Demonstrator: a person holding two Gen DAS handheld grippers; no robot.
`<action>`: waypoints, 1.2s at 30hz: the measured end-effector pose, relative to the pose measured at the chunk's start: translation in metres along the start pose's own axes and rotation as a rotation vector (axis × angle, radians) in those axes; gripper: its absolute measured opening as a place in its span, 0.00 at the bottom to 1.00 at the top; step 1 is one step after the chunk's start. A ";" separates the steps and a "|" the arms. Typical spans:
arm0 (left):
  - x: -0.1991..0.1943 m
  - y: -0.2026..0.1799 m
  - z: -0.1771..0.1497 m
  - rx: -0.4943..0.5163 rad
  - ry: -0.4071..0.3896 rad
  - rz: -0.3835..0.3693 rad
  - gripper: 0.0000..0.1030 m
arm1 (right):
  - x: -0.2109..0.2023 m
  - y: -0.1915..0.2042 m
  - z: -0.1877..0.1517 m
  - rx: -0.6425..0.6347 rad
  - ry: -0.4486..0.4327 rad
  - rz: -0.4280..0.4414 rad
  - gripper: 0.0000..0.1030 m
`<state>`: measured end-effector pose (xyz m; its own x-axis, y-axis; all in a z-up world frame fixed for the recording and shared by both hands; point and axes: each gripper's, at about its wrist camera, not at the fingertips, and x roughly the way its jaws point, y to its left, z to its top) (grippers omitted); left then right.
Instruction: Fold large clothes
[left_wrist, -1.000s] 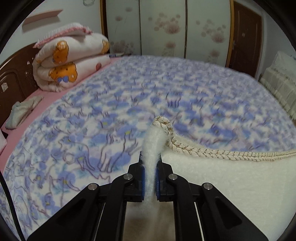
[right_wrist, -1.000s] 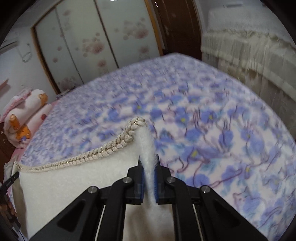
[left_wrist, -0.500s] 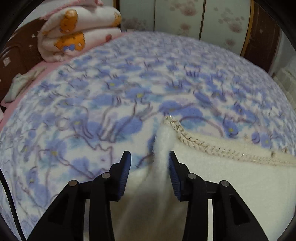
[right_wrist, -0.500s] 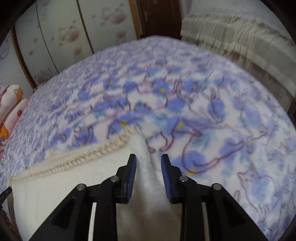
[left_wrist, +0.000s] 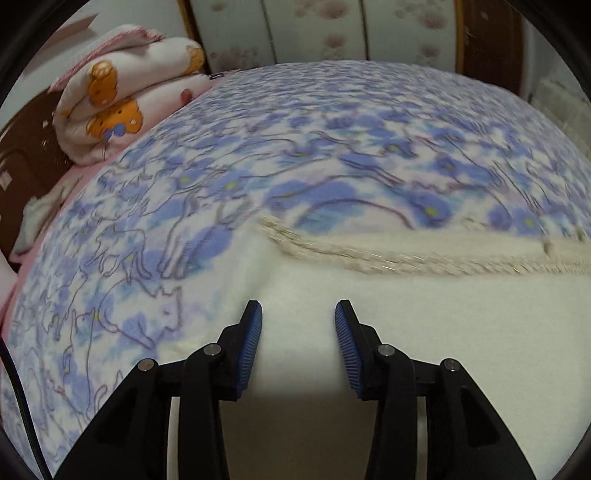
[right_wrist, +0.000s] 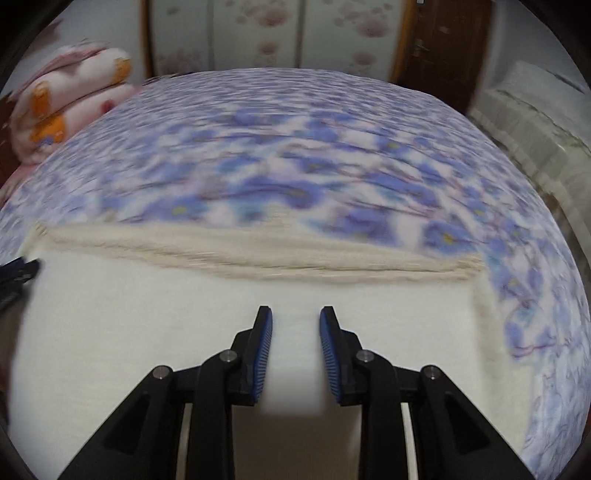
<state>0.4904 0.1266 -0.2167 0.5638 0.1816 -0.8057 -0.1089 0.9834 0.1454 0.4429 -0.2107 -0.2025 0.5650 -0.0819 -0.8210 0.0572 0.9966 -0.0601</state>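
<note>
The cream garment (left_wrist: 406, 314) lies flat on the bed (left_wrist: 332, 147), its braided edge (left_wrist: 388, 258) running from 9 to 3 o'clock ahead of both tools. The left hand-held gripper (left_wrist: 298, 314) stands parted, having just been opening, with nothing pinched. The right hand-held gripper (right_wrist: 296, 317) (narrower gap, just been closing a little) hovers over the cloth (right_wrist: 184, 332), gripping nothing.

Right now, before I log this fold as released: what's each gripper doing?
Left gripper: open, jaws just opened, holding nothing; the white garment lies beneath.
Right gripper: open, holding nothing, garment lying below.
</note>
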 end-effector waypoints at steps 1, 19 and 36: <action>0.005 0.011 -0.001 -0.003 0.003 0.026 0.39 | 0.001 -0.024 -0.001 0.043 -0.010 -0.032 0.25; -0.022 0.056 -0.003 -0.065 0.085 0.004 0.50 | -0.031 -0.106 -0.026 0.174 0.053 -0.151 0.08; -0.218 0.090 -0.013 -0.028 0.109 -0.100 0.73 | -0.232 -0.111 -0.031 0.153 0.001 -0.115 0.08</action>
<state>0.3472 0.1755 -0.0357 0.4813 0.0792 -0.8730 -0.0805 0.9957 0.0460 0.2798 -0.3018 -0.0235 0.5465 -0.1947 -0.8145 0.2458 0.9671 -0.0663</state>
